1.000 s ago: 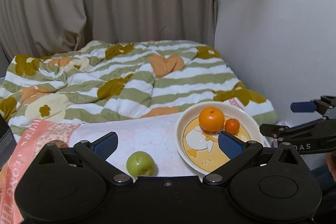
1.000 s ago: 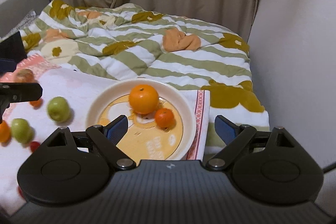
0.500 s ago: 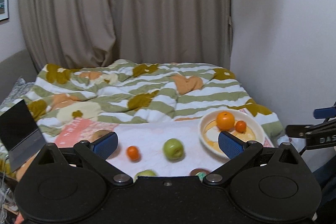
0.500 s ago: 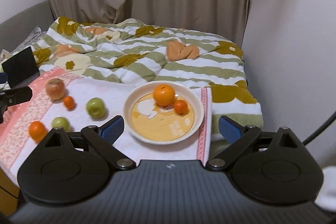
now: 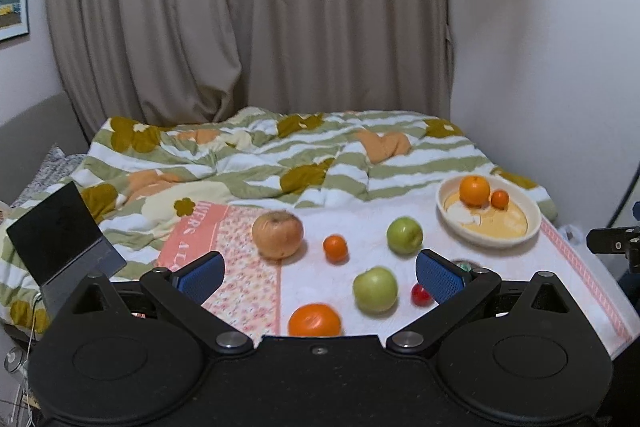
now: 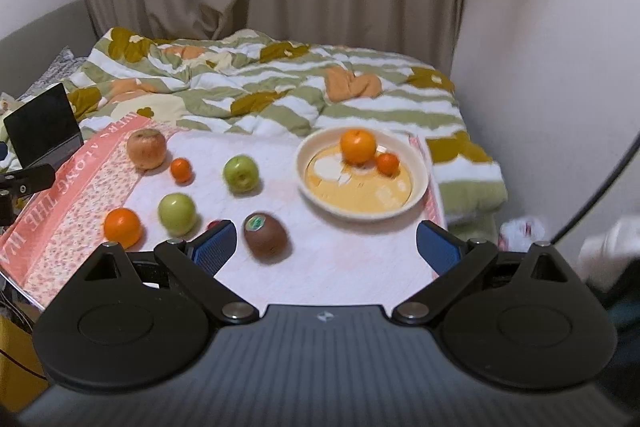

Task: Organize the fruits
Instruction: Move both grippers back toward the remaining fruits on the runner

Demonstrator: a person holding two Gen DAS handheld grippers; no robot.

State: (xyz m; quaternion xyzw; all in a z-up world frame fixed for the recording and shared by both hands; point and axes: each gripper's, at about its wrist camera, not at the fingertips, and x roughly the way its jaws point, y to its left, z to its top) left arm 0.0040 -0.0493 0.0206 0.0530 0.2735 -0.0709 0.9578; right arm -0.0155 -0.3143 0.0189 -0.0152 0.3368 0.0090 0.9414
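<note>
On the white cloth with its pink flowered border, spread over the foot of a bed, sits a round cream plate with a yellow centre, and everything else is placed from that plate. Inside it a large orange rests toward the far side, with a small mandarin touching it on the right. Left of the plate, loose on the cloth, lies a green apple; farther left are a small tangerine and a big russet-brown apple. Nearer to me than the plate, a brown kiwi with a green sticker lies by itself, and left of it a second green apple, another orange and a small red fruit, half hidden. Behind the plate a green-and-white striped quilt is rumpled across the bed. Both tools hang short of the plate: the left gripper and the right gripper have their blue-padded jaws spread wide, gripping nothing.
</note>
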